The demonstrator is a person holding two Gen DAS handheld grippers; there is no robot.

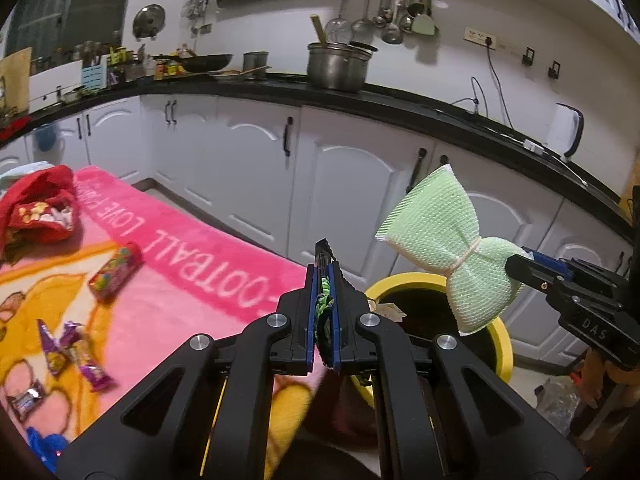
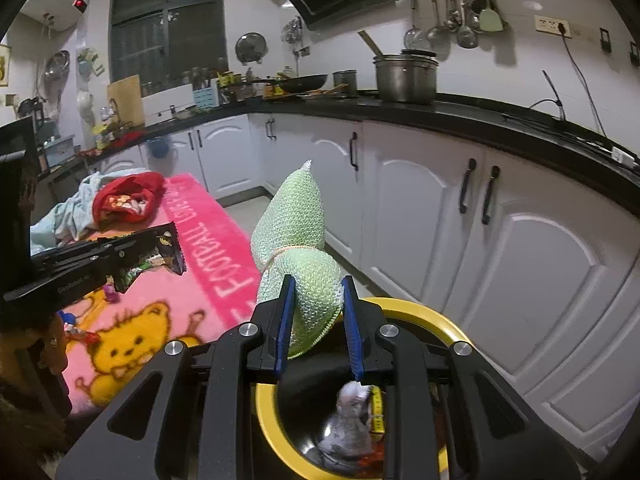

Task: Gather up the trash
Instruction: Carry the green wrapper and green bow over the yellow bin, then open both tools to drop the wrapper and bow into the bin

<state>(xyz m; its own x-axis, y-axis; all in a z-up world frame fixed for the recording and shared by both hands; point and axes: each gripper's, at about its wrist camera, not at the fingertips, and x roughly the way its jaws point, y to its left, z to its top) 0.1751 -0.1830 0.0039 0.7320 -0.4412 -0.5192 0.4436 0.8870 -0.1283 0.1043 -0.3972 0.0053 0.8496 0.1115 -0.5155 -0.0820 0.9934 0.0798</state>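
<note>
Right wrist view: right gripper (image 2: 316, 316) pinching pale-green mesh scouring pad (image 2: 294, 220) above yellow-rimmed round bin (image 2: 432, 316); left gripper (image 1: 325, 280) clamping dark wrapper (image 1: 323, 304); release next.

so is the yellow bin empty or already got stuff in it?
Not empty. The right wrist view shows crumpled grey trash inside the yellow bin.

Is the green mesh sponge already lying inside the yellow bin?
No, the green mesh sponge is clamped in the right gripper, above the yellow bin.

Steel stockpot (image 1: 338, 65) on far black countertop (image 1: 420, 100); wok (image 1: 208, 62) to its left; utensils (image 1: 400, 12) hung above; white cabinets (image 1: 352, 188) below.
</note>
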